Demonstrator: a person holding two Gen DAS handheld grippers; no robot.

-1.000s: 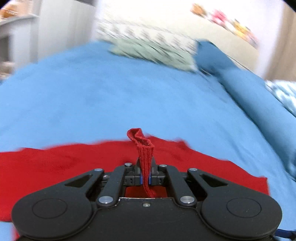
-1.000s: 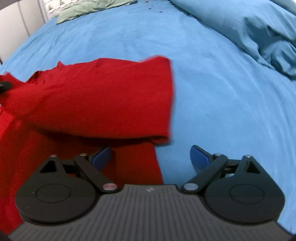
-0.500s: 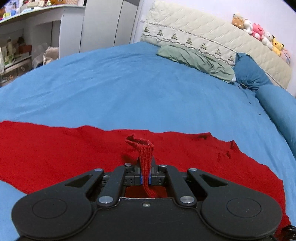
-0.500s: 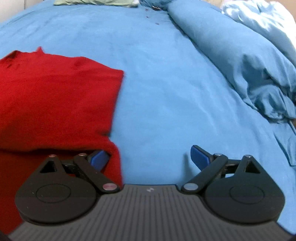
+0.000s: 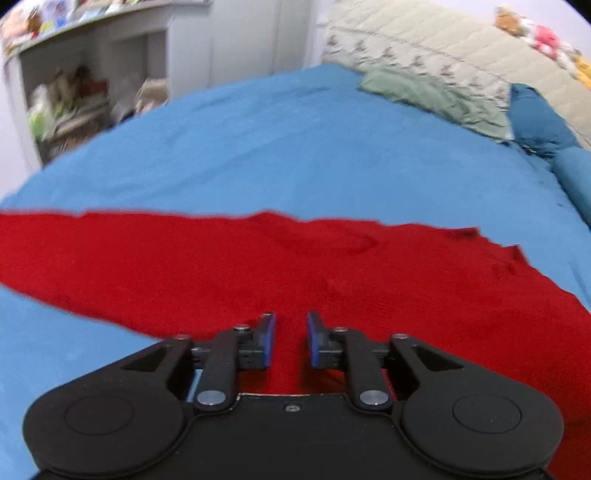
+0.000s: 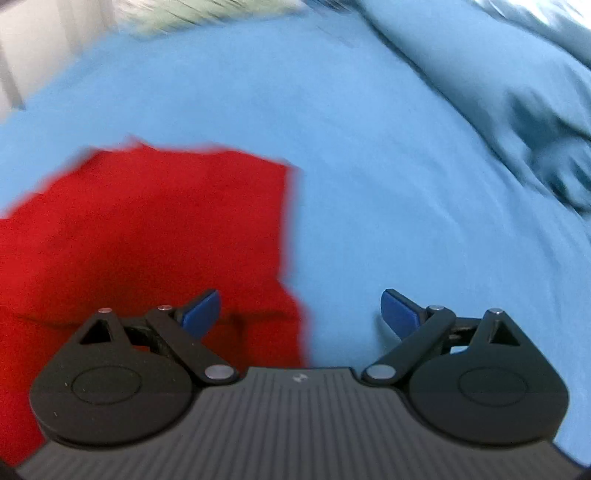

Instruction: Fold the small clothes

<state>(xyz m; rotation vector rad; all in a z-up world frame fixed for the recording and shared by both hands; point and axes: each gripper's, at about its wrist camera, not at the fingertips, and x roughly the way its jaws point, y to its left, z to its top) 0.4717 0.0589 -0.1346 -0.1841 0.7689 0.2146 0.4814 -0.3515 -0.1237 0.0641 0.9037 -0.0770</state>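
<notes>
Left wrist view: the left tool (image 5: 289,339) sits at the bottom centre of the frame, its blue-padded jaws parted a little and opening, with nothing gripped between them; only the red cloth lies beneath the gap. The red knit garment (image 5: 258,266) spreads across the middle of the picture from the left edge to the lower right, flat on the blue bedsheet (image 5: 295,155). At the upper right a green pillow (image 5: 436,98) rests against a quilted cream headboard (image 5: 461,48), with a dark blue pillow (image 5: 539,122) beside it and soft toys (image 5: 543,33) along the top. A white shelf unit (image 5: 85,85), blurred, stands at the upper left. In the right wrist view, which is smeared with motion, the right tool (image 6: 300,314) has its jaws standing wide apart and holds nothing; its left finger is over the garment's edge, its right over bare sheet. The garment (image 6: 147,229) fills the left and lower left there, folded over itself with a straight right edge. A rumpled blue duvet (image 6: 517,92) lies at the upper right.
</notes>
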